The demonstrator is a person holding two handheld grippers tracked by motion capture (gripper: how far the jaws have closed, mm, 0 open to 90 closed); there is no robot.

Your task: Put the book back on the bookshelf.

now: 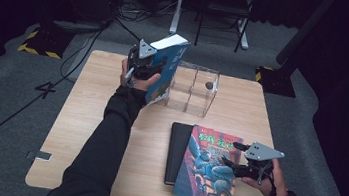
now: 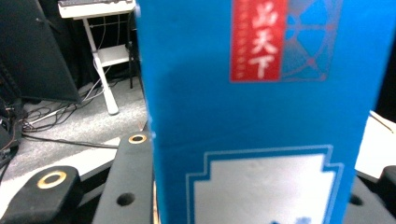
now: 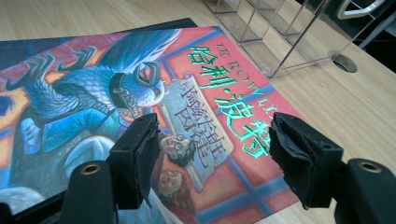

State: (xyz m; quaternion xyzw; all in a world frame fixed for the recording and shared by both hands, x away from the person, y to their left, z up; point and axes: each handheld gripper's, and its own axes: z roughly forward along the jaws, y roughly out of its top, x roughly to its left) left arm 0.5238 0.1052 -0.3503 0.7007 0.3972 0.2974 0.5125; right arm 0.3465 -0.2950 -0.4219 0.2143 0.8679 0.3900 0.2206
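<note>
Blue book [image 1: 168,67]: held upright above the far left part of the desk [image 1: 87,132], tilted a little, just left of the clear box [image 1: 192,90]. Cover blue with a red label bearing white characters and a pale panel below it. Clamped between the fingers [image 2: 135,186] of the left gripper [image 1: 142,64]; in the left gripper view the book stands between the two black jaws, the left one flat against its edge. The right one sits at the far corner of that view, so its contact is hard to make out.

Clear box: open-topped plastic holder with a divider, standing on the far middle of the desk, its near-left corner close to the blue book's lower edge.

Red book [image 1: 208,167]: lies flat, face up, at the near right of the desk, partly over a black book [image 1: 177,154]. Cover shows a feathered creature and green characters.

Right gripper [image 1: 238,158]: low over the red book's right edge, its fingers [image 3: 140,154] spread apart with nothing between them, the cover lying beneath the gap.

Desk: light wood, rounded corners, on grey carpet [image 1: 0,102].
</note>
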